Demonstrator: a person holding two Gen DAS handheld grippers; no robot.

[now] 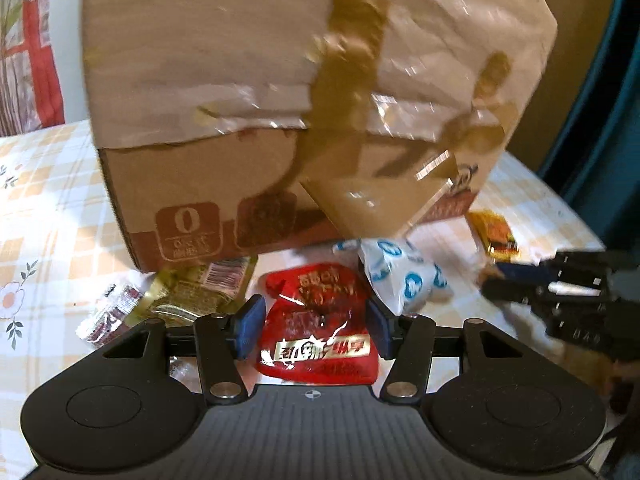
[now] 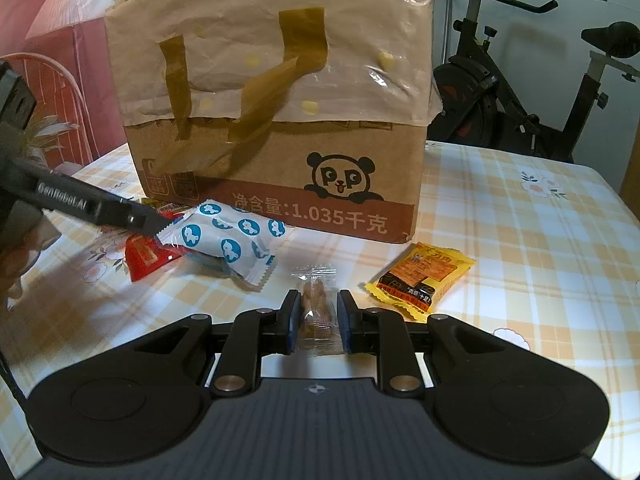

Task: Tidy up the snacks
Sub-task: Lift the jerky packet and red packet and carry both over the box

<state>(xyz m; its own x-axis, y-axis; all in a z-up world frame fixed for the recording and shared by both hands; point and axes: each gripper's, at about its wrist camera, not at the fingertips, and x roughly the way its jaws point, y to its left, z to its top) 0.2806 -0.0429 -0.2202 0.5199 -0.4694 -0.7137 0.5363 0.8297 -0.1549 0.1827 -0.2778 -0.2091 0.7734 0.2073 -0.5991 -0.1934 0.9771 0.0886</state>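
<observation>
A taped cardboard box (image 1: pixel 280 92) with a panda print (image 2: pixel 276 120) stands on the checked tablecloth. My left gripper (image 1: pixel 314 328) is shut on a red snack packet (image 1: pixel 320 328), also seen in the right wrist view (image 2: pixel 148 258). A white packet with blue dots (image 1: pixel 404 276) (image 2: pixel 228 240) lies beside it. My right gripper (image 2: pixel 318 322) is shut on a clear-wrapped brown snack (image 2: pixel 318 312) on the table; it shows at the right of the left wrist view (image 1: pixel 492 280). A yellow-orange packet (image 2: pixel 420 276) (image 1: pixel 494 232) lies to the right.
A gold packet (image 1: pixel 196 292) and a small clear red-printed packet (image 1: pixel 108 316) lie at the box's left foot. An exercise bike (image 2: pixel 520 92) stands behind the table. A red patterned curtain (image 1: pixel 36 52) hangs at the left.
</observation>
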